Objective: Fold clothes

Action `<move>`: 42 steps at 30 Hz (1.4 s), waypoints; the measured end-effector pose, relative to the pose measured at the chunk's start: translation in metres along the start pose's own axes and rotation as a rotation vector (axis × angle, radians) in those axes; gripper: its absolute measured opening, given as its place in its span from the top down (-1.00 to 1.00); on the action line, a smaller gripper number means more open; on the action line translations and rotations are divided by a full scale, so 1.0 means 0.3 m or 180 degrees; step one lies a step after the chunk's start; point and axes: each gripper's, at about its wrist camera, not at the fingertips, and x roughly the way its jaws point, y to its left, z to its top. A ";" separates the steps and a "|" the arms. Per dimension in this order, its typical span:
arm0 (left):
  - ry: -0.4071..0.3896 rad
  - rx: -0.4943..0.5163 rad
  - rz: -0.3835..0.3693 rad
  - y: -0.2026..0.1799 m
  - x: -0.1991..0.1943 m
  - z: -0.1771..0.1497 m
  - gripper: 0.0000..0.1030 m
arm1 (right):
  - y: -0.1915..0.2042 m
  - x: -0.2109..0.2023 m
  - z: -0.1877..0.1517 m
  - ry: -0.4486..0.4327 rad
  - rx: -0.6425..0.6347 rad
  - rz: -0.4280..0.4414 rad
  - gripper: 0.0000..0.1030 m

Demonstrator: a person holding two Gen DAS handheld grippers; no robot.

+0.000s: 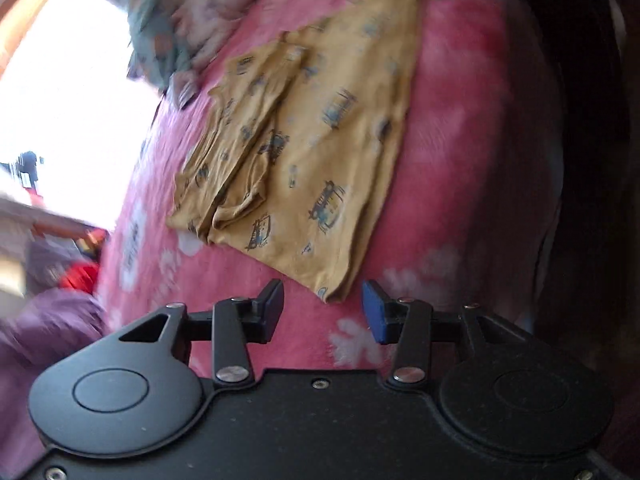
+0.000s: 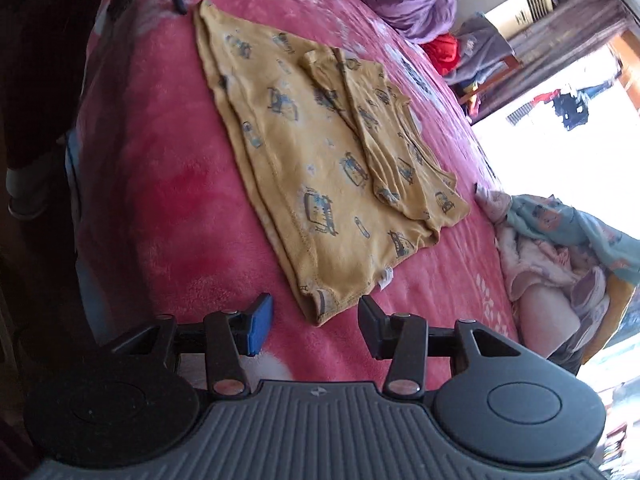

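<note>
A: Already folded once, apparently: yellow shirt (image 2: 320, 168) flat on pink blanket (image 2: 160, 200), sleeves tucked inward.

B: Still needs another fold. Left gripper (image 1: 323, 312) and right gripper (image 2: 316, 326) spread, empty, one at each near corner.

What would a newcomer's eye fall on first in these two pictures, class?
First, the mustard-yellow shirt printed with little blue vehicles, lying partly folded in the middle of the pink fleece blanket. Next, the left hand-held gripper and the right hand-held gripper, each open just short of a near corner of the shirt, with nothing between its fingers. A heap of other clothes lies beyond it on the bed.
</note>
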 end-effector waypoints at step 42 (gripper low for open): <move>-0.0437 -0.1969 0.0416 0.554 0.245 0.036 0.90 | -0.556 0.195 0.138 -0.0358 0.0758 -0.0171 0.91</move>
